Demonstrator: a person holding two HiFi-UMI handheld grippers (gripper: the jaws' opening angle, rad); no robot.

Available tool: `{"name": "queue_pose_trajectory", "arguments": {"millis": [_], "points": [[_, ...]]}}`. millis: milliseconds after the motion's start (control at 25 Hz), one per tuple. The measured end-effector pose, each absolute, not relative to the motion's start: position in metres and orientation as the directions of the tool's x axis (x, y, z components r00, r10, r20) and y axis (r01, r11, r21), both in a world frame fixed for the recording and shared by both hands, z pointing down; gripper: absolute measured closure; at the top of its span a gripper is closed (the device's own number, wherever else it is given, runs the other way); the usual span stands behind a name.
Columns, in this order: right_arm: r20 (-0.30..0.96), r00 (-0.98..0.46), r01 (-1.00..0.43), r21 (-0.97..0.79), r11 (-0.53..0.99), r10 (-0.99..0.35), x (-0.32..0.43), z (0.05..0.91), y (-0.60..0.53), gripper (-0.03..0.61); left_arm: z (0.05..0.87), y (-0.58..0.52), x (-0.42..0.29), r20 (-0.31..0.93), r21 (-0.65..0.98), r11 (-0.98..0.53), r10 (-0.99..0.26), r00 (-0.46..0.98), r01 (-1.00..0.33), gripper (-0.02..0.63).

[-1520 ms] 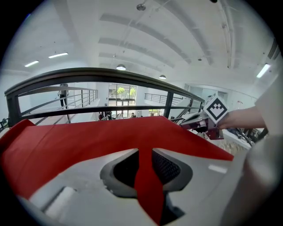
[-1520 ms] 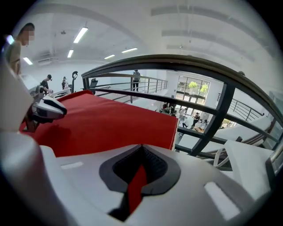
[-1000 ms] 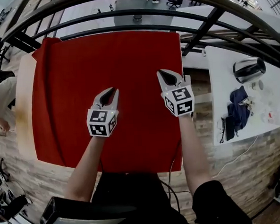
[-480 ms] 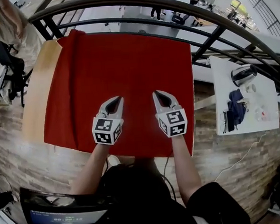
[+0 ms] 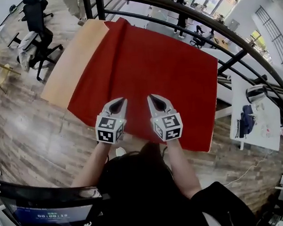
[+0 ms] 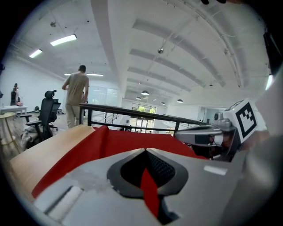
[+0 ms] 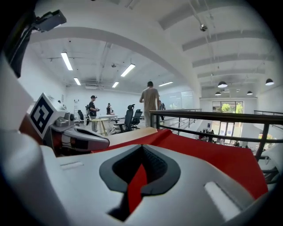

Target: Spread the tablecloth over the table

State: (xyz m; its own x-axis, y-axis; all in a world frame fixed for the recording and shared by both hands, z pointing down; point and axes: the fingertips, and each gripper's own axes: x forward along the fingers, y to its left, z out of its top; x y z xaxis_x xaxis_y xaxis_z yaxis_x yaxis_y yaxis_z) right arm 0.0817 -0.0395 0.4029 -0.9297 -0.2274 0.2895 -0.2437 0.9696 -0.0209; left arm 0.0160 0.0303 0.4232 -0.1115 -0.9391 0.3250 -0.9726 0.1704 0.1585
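At the table's [image 5: 74, 61] six o'clock edge, head view: left gripper [image 5: 118, 102] and right gripper [image 5: 153, 98] are sitting side by side on the cloth [image 5: 153, 66], which is leaving a bare strip at ten o'clock.

Left gripper view: jaws are pinching a red fold.

Right gripper view: likewise clamping cloth.

Spreading's under way; next, I'd say, comes dragging it toward ten o'clock.

An open-plan office: swivel chairs [image 5: 38, 21], white desk [image 5: 269, 138], strip lights [image 6: 63, 40], mezzanine railing [image 7: 212, 115].
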Motion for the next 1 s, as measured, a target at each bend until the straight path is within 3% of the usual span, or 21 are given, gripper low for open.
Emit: {"name": "queue_pose_trajectory", "arguments": {"millis": [280, 600, 1000], "points": [[0.288, -0.957, -0.051, -0.043, 0.998, -0.036, 0.008, 0.41, 0.085, 0.569, 0.452, 0.164, -0.047, 0.362, 0.201, 0.376, -0.887, -0.288, -0.905, 0.609], [0.407, -0.898, 0.146, -0.087, 0.986, 0.168, -0.049, 0.456, 0.153, 0.569, 0.489, 0.246, -0.104, 0.423, 0.235, 0.572, -0.788, -0.447, -0.786, 0.567], [0.531, -0.786, 0.293, -0.131, 0.947, 0.317, -0.153, 0.543, 0.206, 0.569, 0.559, 0.3, -0.187, 0.568, 0.233, 0.682, -0.674, -0.472, -0.694, 0.501]]}}
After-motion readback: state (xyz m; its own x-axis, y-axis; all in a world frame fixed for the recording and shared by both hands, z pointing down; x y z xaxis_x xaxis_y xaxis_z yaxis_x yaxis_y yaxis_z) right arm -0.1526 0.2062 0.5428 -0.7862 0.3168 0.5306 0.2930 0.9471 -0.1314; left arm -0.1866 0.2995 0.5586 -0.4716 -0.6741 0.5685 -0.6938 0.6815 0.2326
